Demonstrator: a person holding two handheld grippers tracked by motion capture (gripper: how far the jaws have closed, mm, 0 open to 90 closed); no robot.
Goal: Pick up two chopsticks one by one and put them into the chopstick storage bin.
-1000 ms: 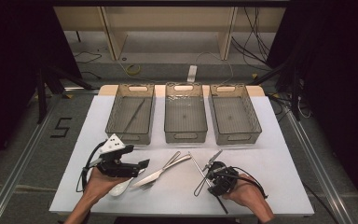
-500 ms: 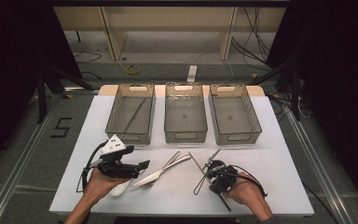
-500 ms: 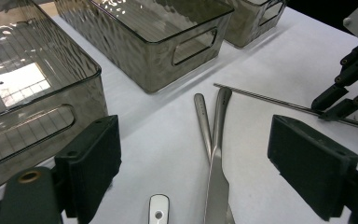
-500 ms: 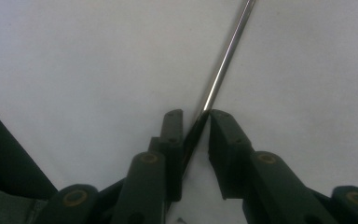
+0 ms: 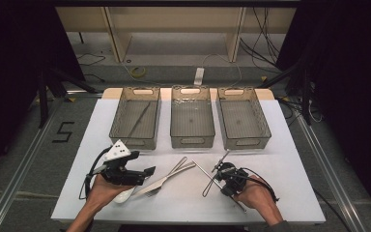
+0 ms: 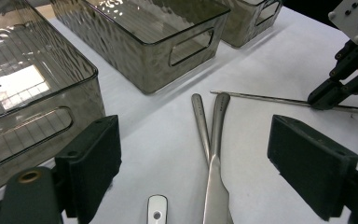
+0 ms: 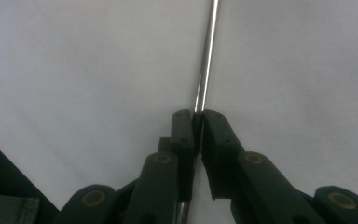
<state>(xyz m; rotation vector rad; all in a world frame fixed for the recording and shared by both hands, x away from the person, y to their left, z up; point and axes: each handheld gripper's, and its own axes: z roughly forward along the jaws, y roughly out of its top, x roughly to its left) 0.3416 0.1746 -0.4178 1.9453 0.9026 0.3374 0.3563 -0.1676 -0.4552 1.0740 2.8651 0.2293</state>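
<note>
In the high view, the right gripper (image 5: pixel 217 168) sits at the near right of the white table (image 5: pixel 290 183). Its tips are down on a thin metal rod (image 5: pixel 200 167), probably a chopstick, which lies diagonally on the surface. Its jaws have just been closing, with this rod between them. The left gripper (image 5: pixel 149 173) hovers over the near left, beside a butter knife (image 5: pixel 164 180) and another piece of cutlery that cross each other. 3 smoky clear bins stand in a row at the far side. The left bin (image 5: pixel 134 141) already holds 1 similar rod, so we judge that bin to be where this one belongs.

In the left gripper view, the left gripper (image 6: pixel 203 163) stands wide, with nothing between its pads. The butter knife (image 6: pixel 216 186) lies on the table ahead of it. Farther off, the rod (image 6: pixel 261 97) lies flat and the right gripper (image 6: pixel 324 99) meets it at 1 end.

In the right gripper view, the right gripper (image 7: pixel 197 123) is narrowed right down. The 2 pads pinch the rod (image 7: pixel 207 56), which runs straight out ahead over the bare table.

We take the grasp as made. The rod is not yet lifted and looks flat on the table. A pinch this thin could let it swivel or slip as it rises.
</note>
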